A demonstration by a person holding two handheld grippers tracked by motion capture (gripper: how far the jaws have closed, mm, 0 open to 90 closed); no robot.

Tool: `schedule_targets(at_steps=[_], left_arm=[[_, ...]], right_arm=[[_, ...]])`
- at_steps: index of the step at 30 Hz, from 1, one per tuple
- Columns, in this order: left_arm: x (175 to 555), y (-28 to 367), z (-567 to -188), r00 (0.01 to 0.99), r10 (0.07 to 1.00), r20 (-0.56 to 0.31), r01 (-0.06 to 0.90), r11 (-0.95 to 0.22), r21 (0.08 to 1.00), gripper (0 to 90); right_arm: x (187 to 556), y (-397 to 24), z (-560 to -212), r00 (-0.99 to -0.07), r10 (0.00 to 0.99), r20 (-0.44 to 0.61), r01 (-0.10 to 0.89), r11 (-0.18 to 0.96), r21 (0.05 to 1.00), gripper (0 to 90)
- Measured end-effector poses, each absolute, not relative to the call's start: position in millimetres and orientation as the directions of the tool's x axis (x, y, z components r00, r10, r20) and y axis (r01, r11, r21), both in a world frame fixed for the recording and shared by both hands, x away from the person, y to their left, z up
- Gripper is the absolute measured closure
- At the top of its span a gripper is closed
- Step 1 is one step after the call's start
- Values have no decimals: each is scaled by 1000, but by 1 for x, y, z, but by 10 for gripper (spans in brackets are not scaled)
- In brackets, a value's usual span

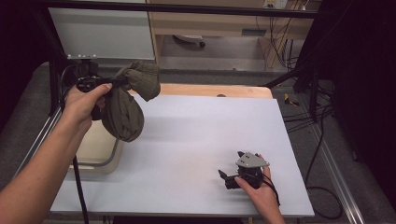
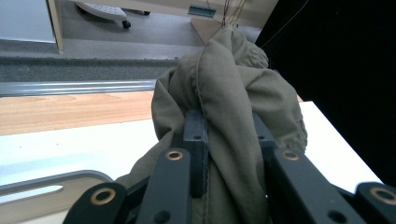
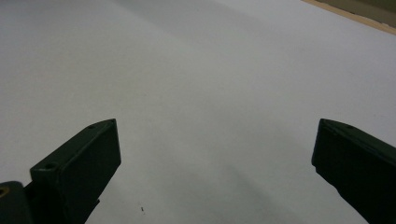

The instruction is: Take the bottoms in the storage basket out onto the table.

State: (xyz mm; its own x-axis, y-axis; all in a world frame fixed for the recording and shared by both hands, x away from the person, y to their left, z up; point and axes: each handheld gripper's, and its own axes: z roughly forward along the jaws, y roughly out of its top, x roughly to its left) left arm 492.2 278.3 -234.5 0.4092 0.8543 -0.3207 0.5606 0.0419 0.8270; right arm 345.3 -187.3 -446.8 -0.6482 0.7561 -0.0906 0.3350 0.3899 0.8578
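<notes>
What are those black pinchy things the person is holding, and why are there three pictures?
Those are grippers, tools with two jaws that pinch. A person holds one in each hand. One picture comes from a camera high above the table; the other two come from small cameras riding on each gripper. The left gripper is shut on a bunched olive-green cloth, lifted in the air near a cream tub at the table's edge. The right gripper rests low on the white table, jaws open, holding nothing.
</notes>
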Motion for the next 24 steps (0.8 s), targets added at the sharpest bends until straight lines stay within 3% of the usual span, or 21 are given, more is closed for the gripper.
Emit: schedule_targets(at_steps=[24], left_arm=[[509,235,-252,442,849,-290,587,-29,809,750]], right_arm=[[345,-191,-447,-639,763,-95,344,394,852,20]])
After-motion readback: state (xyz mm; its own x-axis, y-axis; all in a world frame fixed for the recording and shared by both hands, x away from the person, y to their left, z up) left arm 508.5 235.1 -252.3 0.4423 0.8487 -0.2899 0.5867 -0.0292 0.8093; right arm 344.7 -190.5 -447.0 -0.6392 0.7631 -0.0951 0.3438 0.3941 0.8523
